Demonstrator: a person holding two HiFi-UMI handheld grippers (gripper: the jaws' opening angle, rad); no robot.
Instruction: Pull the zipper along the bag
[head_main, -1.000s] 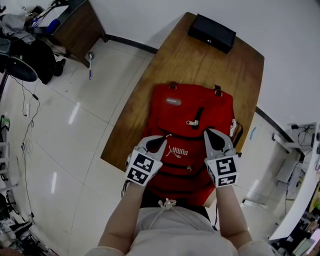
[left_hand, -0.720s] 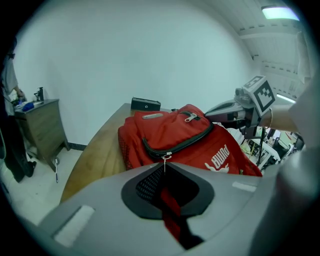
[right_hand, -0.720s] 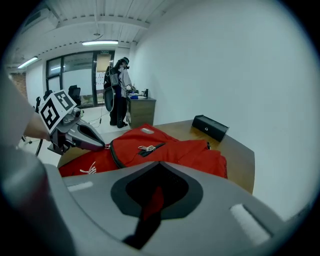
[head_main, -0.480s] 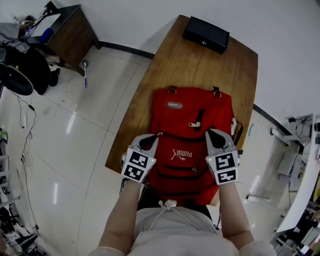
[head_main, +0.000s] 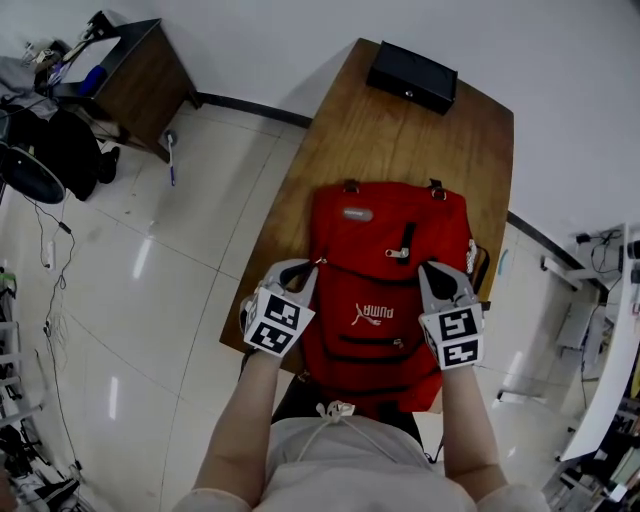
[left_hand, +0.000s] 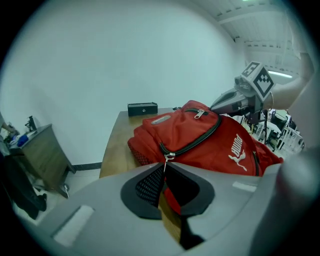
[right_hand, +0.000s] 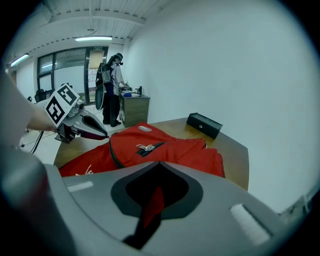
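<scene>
A red backpack (head_main: 385, 240) lies flat on the wooden table (head_main: 400, 140). My left gripper (head_main: 306, 270) is at the bag's left edge, shut on the metal zipper pull (left_hand: 169, 156) of the dark main zipper, which curves away across the bag (left_hand: 200, 135). My right gripper (head_main: 432, 270) sits at the bag's right side, shut on a fold of the red fabric (right_hand: 152, 205). A second silver pull (head_main: 399, 253) lies on the front pocket between the two grippers. In the right gripper view the left gripper (right_hand: 82, 125) shows beyond the bag (right_hand: 165, 145).
A black box (head_main: 412, 76) sits at the table's far end. The table's left edge runs just beside my left gripper, with tiled floor below. A dark desk (head_main: 130, 60) stands far left. A person (right_hand: 112, 90) stands in the background.
My left gripper has moved leftward along the bag to its left edge, still shut on the zipper pull. The right gripper has stayed at the bag's right side.
</scene>
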